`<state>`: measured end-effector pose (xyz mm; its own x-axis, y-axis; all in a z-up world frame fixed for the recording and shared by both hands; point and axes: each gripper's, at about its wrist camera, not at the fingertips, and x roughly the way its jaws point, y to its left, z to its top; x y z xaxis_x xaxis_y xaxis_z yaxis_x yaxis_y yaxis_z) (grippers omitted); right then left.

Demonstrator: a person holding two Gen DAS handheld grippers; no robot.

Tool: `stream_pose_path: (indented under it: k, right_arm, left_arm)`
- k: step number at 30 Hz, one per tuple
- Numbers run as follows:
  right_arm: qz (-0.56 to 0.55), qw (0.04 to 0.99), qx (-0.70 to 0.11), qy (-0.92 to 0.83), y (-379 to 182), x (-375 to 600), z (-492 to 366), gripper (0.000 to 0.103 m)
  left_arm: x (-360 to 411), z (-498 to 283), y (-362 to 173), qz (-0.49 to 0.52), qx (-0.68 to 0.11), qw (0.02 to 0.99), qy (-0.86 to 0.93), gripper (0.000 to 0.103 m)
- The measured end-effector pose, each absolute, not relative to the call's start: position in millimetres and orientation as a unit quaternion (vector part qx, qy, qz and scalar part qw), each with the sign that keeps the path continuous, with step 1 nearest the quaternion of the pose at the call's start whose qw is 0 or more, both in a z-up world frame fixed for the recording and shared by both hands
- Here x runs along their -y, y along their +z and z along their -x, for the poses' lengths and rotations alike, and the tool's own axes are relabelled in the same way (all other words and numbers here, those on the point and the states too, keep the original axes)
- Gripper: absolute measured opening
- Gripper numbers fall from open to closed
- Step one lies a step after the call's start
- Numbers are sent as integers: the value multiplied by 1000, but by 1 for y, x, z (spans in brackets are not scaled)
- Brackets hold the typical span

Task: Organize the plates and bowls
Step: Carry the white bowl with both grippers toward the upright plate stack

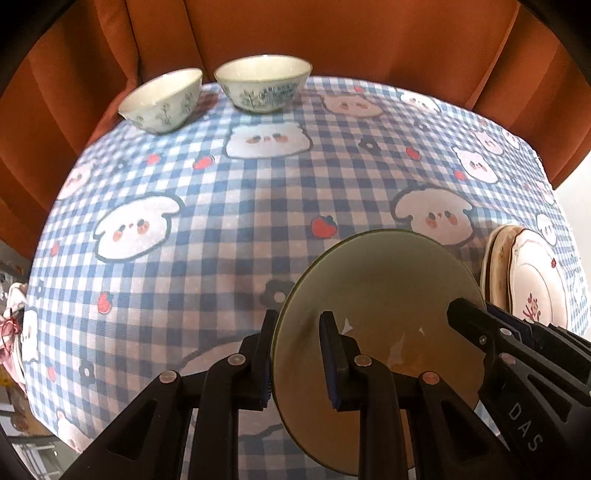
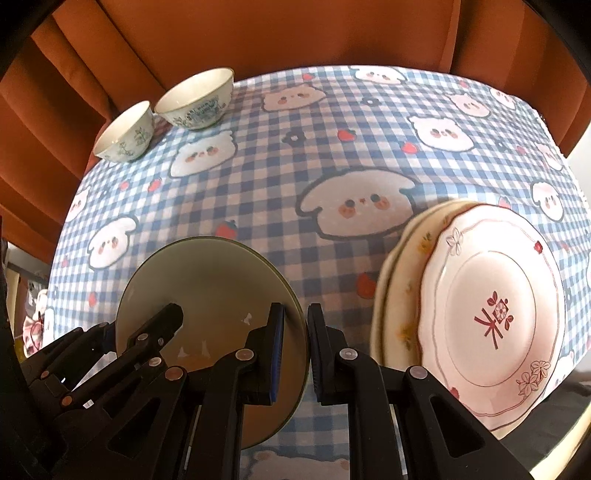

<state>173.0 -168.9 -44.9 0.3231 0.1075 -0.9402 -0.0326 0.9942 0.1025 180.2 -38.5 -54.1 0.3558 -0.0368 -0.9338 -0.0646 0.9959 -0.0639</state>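
A pale green bowl (image 1: 376,291) (image 2: 207,280) sits near the table's front. My left gripper (image 1: 297,354) straddles its left rim, one finger outside and one inside, with a gap to the rim. My right gripper (image 2: 295,350) straddles its right rim the same way. Whether either is clamped tight is unclear. Each gripper also shows in the other view, the right one (image 1: 509,343) and the left one (image 2: 147,332). Two white bowls with green print (image 1: 162,101) (image 1: 264,85) stand at the far left edge. A stack of plates (image 2: 476,295) (image 1: 524,273), topped by a white plate with red flowers, lies to the right.
The table carries a blue checked cloth with cartoon animals (image 1: 240,221). An orange curtain (image 1: 332,33) hangs behind the table. The table's edges fall off at the left and the far right.
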Motion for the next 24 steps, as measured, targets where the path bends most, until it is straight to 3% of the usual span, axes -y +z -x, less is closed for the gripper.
stream_pose_path:
  k: [5,12,14,16,17,20,24]
  right_arm:
    - [-27,812,-580,64,-46,171,-176,16]
    - [-1,817,-569,90,-45,165,-177,17]
    - [16,817,-570,87,-46,164,-177,25]
    - [17,818,-569,81,-45,166,-176,51]
    - [17,821,-566,76,-43,169,-176,57]
    - [8,825,-560,75,-38,173,-175,64]
    - [20,833,-548,69,-27,168,-171,64]
  left_arm:
    - [37,-180,-55,60,-572,818,29,22]
    - [35,-175,-54,67,-569,817,69,37]
    - [33,-173,-51,72,-567,818,73,40]
    - [29,-170,-48,75,-562,819,87,46]
    - [26,-169,-46,81,-559,820,88,50]
    - [20,-166,-42,90,-554,822,98,63]
    - [16,-162,-34,88,-548,826,103,67]
